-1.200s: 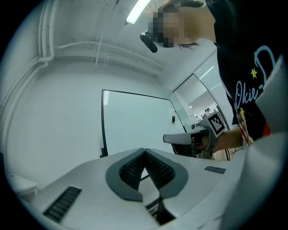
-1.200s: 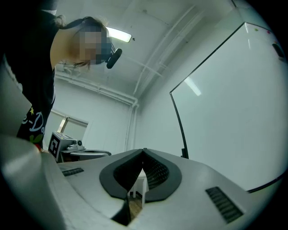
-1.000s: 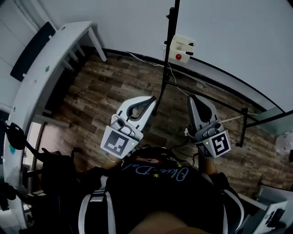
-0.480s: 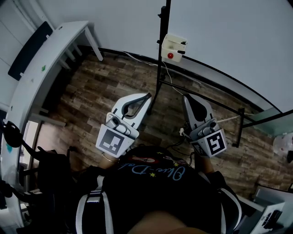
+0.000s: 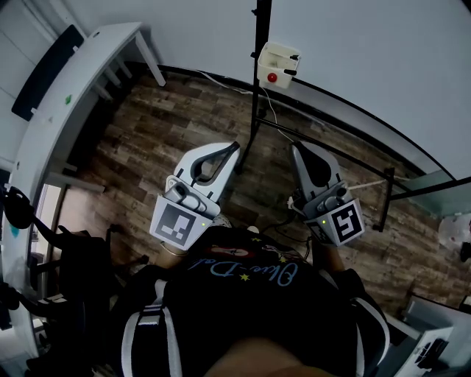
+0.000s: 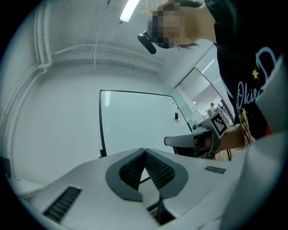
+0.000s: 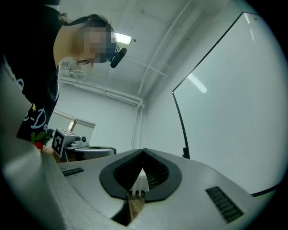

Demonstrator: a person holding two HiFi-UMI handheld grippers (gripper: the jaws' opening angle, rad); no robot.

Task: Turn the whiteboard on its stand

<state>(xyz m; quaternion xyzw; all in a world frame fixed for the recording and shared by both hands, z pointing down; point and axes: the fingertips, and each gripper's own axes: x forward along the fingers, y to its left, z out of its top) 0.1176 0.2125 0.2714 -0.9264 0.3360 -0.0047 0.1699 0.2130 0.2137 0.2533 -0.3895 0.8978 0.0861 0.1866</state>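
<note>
Left claw [image 5: 234,149] is closed tip to tip with nothing between its jaws. The right claw [image 5: 295,149] is likewise closed and empty, and only floor and background show through the gap behind its pads. The person holds both out in front of the chest. In the head view one sits left and one right of the stand post [image 5: 255,88], each short of it and touching nothing. The whiteboard [image 7: 225,108] stands to the right of that post, its dark-framed edge appearing to run up it. Its white face is turned obliquely toward the claws and is blank as far as can be seen. Judgement: this is an approach stance. With the claws closed and apart from the frame, the turning has not begun, and a claw must first open and take the board's edge, or push against it, for the board to swing. A cream box with a red button [image 5: 278,65] sits just right of the post with a cable trailing below it. Whether it is fixed to the post or to the wall behind cannot be told. Black rails [image 5: 331,153] run rightward from the post to a second upright. Beneath the post lies a dark wood-plank floor [image 5: 169,140], bordered by black skirting under plain white walls. A white counter [image 5: 81,88] stands well left of the post against the wall. A strip light [image 6: 129,10] is lit on the ceiling.
</note>
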